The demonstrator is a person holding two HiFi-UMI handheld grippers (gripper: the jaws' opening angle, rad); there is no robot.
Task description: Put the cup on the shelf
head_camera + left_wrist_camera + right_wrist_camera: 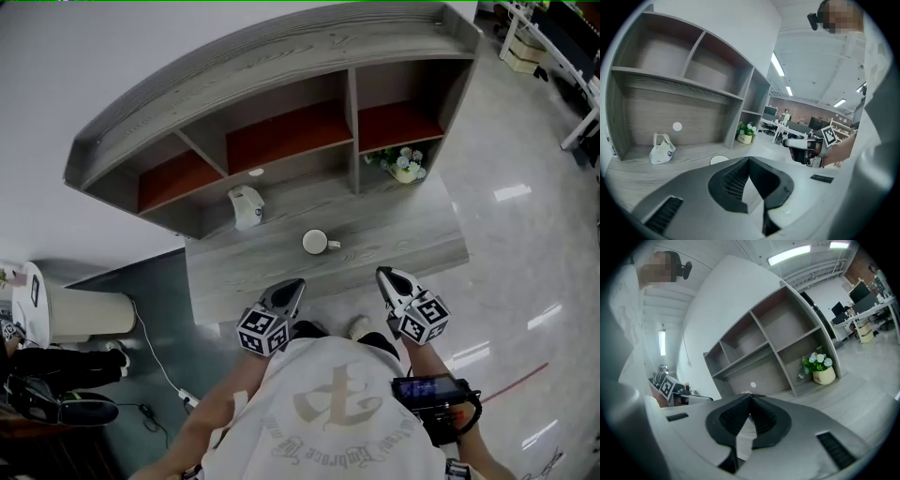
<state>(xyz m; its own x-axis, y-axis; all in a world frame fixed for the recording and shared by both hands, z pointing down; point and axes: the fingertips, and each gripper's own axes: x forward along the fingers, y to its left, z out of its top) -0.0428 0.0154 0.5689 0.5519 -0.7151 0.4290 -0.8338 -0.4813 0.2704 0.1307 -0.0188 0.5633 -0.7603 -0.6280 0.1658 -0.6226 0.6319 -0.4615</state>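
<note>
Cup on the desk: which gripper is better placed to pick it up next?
Probably the left gripper: its tip is nearer the cup, which lies almost straight ahead. The right gripper stands further to the side. Both pairs of jaws are shut.

The upper bays of the shelf (281,70) stand open; below, a white bag (247,207) and a flowerpot (407,167) stand on the surface (412,239) behind the cup (316,242).

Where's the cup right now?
Head view: the cup stands mid-desk, not yet on a shelf, right of the white bag and left of the flower pot.
</note>
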